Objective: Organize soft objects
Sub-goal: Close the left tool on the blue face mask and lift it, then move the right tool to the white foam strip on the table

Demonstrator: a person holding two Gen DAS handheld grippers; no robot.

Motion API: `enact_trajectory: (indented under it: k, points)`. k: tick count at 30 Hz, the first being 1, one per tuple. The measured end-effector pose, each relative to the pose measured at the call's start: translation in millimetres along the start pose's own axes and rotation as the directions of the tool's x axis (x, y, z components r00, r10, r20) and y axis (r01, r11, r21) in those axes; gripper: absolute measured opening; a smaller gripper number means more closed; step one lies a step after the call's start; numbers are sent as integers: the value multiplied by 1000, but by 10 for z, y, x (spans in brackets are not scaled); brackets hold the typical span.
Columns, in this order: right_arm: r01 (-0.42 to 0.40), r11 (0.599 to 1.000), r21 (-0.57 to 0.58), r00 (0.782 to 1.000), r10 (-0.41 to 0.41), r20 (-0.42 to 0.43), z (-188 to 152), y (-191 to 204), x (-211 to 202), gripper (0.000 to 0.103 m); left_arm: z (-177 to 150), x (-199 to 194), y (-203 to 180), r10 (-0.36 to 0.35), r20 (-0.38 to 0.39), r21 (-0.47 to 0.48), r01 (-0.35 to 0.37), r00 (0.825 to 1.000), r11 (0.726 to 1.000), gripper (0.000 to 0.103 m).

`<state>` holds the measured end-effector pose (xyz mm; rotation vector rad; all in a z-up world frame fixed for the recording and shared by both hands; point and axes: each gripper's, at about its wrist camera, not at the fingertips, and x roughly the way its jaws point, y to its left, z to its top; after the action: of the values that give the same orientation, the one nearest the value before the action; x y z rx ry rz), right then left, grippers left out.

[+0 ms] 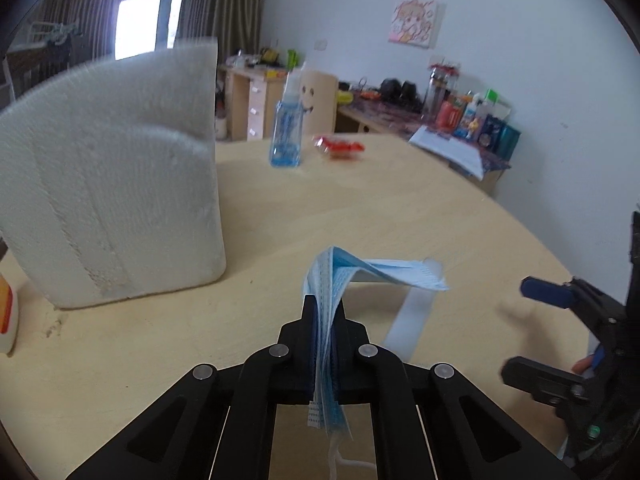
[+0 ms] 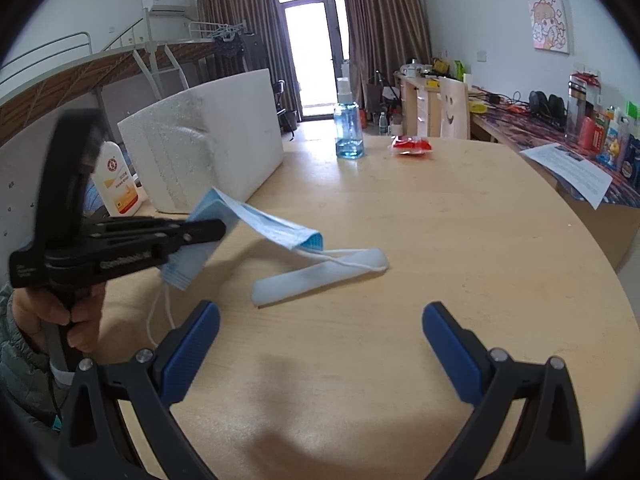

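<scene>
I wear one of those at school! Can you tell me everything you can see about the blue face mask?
The blue face mask is a light blue, pleated, papery-looking cloth with thin white ear loops. It is pinched near its middle in the left tool, which is shut on it and holds it above the wooden table. It bends over the tool and droops on both sides. One ear loop hangs down; the other trails across a pale, soft-looking strip lying on the table.
</scene>
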<state>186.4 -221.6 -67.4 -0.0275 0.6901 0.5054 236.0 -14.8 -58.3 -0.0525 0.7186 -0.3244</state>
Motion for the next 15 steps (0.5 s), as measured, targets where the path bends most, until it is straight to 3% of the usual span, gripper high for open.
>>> enact_trajectory:
  k: [6, 15]
  points:
    - [26, 999, 19, 1000, -26, 4, -1, 49, -59, 102, -44, -241, -31, -25, 48, 10, 24, 999, 1000, 5]
    - [45, 999, 7, 999, -45, 29, 42, 213, -173, 102, -153, -664, 128, -5, 120, -17, 7, 993, 1000, 5]
